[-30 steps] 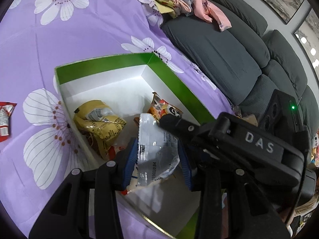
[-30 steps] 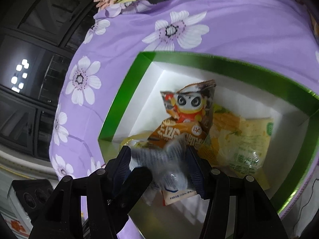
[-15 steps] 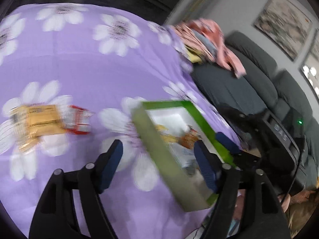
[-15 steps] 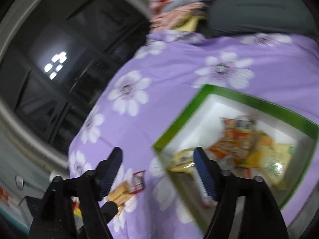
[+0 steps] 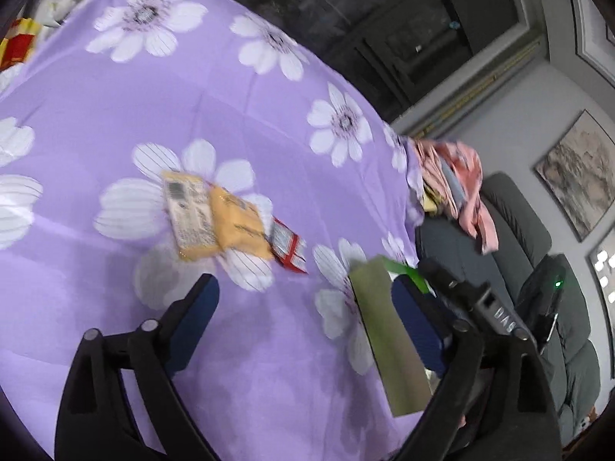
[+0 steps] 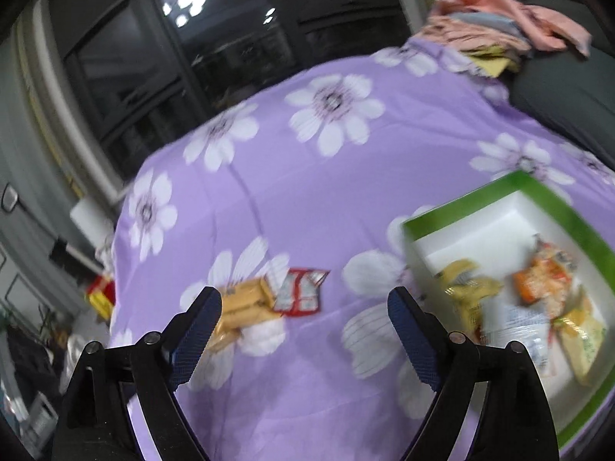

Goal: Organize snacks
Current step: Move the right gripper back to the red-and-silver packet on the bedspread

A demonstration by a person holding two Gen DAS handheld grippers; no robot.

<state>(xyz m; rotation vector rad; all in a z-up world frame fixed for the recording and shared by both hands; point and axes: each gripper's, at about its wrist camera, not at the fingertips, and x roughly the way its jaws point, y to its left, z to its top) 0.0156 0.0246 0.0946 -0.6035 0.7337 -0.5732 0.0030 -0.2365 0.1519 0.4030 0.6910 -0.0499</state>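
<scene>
the left gripper [image 5: 303, 315] points forward and somewhat downward, and its jaws are opening, already spread wide with nothing between them. its two black arms rise from the lower corners of the left wrist view, each ending in a dark blue ribbed pad. the left one of the fingers [image 5: 192, 319] hangs free in the air, and no pad presses on anything.

the right gripper [image 6: 303, 330] tilts downward more steeply. its jaws are opening too, standing wide apart and empty. its blue fingertips [image 6: 200, 330] are also free. part of the right gripper's black body shows at the right edge of the left wrist view.
</scene>
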